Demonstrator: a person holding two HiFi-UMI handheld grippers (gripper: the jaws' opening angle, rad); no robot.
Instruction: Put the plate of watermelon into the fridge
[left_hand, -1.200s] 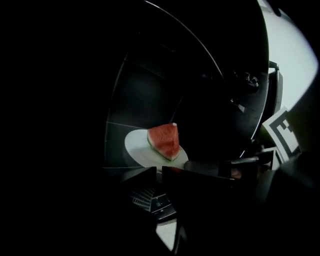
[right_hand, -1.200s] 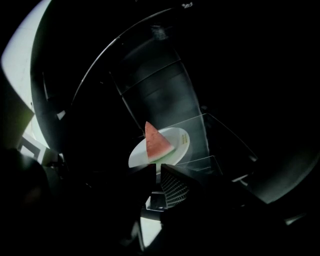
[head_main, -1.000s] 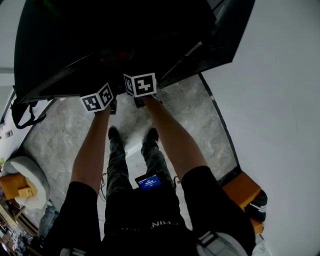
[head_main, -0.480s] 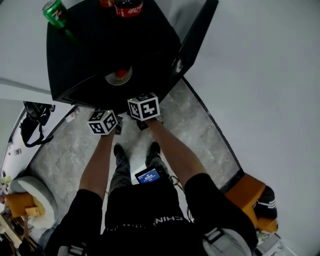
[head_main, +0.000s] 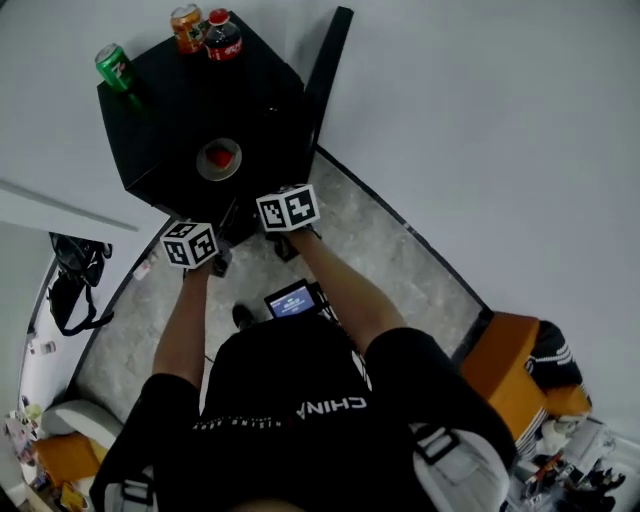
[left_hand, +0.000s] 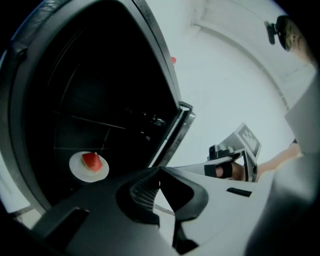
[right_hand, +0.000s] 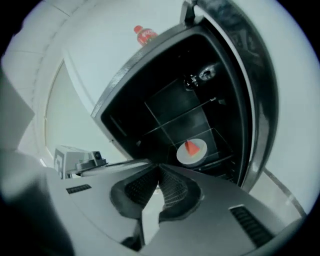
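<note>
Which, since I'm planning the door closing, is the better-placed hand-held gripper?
Right, probably. The plate of watermelon already sits inside the fridge, and its open door stands on the side of the right hand-held gripper; the left hand-held gripper is farther off. Both are shut and empty.

**Camera positions**

The fridge (head_main: 200, 110) is seen from steeply above by the head view. Its open inside is faced from in front, nearer, by both gripper views. The plate (head_main: 219, 159) inside is shared by all three.

The black shirt (head_main: 290, 395) reads "CHINA" (white letters).
</note>
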